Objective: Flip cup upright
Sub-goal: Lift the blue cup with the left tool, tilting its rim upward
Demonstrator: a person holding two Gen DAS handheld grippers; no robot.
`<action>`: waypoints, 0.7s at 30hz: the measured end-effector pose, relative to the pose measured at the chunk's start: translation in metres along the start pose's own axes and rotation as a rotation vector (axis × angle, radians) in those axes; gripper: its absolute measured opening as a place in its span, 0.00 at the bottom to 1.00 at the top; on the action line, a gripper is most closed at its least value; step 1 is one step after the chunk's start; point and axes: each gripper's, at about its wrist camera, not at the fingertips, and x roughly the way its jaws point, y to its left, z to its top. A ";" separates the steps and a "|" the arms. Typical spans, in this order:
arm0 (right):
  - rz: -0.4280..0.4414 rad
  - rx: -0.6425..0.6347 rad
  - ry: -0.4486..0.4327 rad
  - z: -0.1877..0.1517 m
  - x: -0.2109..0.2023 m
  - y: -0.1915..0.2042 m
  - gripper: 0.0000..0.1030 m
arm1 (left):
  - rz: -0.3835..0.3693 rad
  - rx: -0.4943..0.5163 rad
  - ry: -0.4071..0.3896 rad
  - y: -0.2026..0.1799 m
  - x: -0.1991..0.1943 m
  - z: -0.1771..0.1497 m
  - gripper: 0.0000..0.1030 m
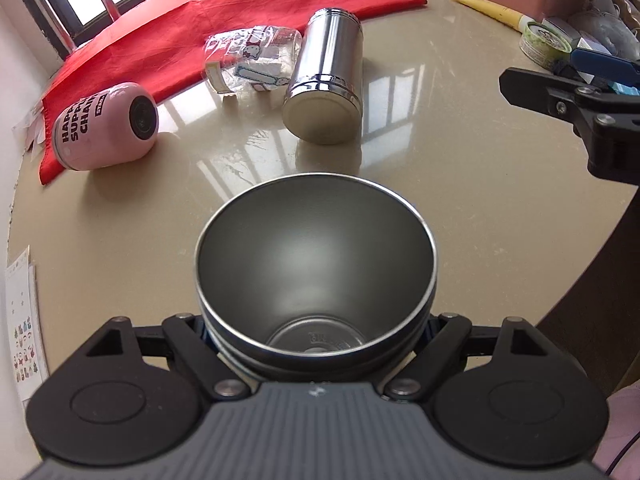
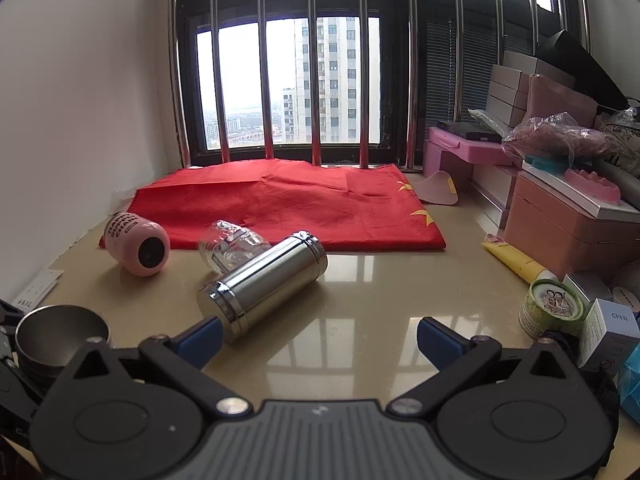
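My left gripper (image 1: 316,340) is shut on a dark steel cup (image 1: 316,264), mouth up toward the camera; it also shows in the right wrist view (image 2: 60,336) at the left edge. A steel flask (image 1: 326,80) (image 2: 264,284), a clear glass cup (image 1: 256,56) (image 2: 232,246) and a pink cup (image 1: 106,128) (image 2: 138,246) lie on their sides on the beige table (image 1: 460,160). My right gripper (image 2: 320,340) is open and empty, just in front of the flask's base; it shows in the left wrist view (image 1: 560,84) at the right.
A red flag (image 1: 224,12) (image 2: 288,208) covers the table's back by the barred window. Boxes (image 2: 560,228), a yellow tube (image 2: 516,262) and a green tin (image 2: 554,308) crowd the right side. Papers (image 1: 22,320) lie at the left edge.
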 end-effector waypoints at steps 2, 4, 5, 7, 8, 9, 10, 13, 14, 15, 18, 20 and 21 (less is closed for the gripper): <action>-0.006 0.011 -0.005 -0.001 -0.003 -0.005 1.00 | 0.019 0.035 0.004 -0.008 0.002 0.004 0.82; -0.010 0.025 -0.007 -0.003 -0.006 -0.010 1.00 | 0.016 0.034 0.000 -0.011 0.005 0.012 0.82; -0.014 0.032 -0.008 -0.004 -0.007 -0.013 1.00 | 0.017 0.039 -0.006 -0.014 0.008 0.018 0.82; -0.025 0.042 -0.004 -0.006 -0.008 -0.019 1.00 | 0.026 0.050 -0.011 -0.021 0.012 0.027 0.82; -0.030 0.045 -0.002 -0.007 -0.008 -0.022 1.00 | 0.025 0.059 -0.014 -0.025 0.015 0.030 0.82; -0.036 0.048 0.000 -0.008 -0.009 -0.026 1.00 | 0.022 0.071 -0.009 -0.029 0.022 0.037 0.82; -0.043 0.051 0.002 -0.009 -0.009 -0.029 1.00 | 0.020 0.082 -0.004 -0.032 0.024 0.039 0.83; -0.059 0.061 0.006 -0.010 -0.009 -0.038 1.00 | 0.002 0.107 0.018 -0.044 0.036 0.045 0.83; -0.063 0.065 0.005 -0.010 -0.009 -0.042 1.00 | -0.001 0.112 0.024 -0.047 0.039 0.046 0.83; -0.066 0.066 0.005 -0.010 -0.009 -0.043 1.00 | -0.005 0.115 0.030 -0.051 0.042 0.047 0.83; -0.074 0.072 0.005 -0.011 -0.007 -0.049 1.00 | -0.017 0.102 0.041 -0.054 0.050 0.049 0.83; -0.077 0.076 0.007 -0.011 -0.006 -0.052 1.00 | -0.022 0.084 0.040 -0.053 0.051 0.050 0.83; -0.079 0.077 0.008 -0.011 -0.006 -0.052 1.00 | -0.027 0.072 0.039 -0.051 0.050 0.050 0.83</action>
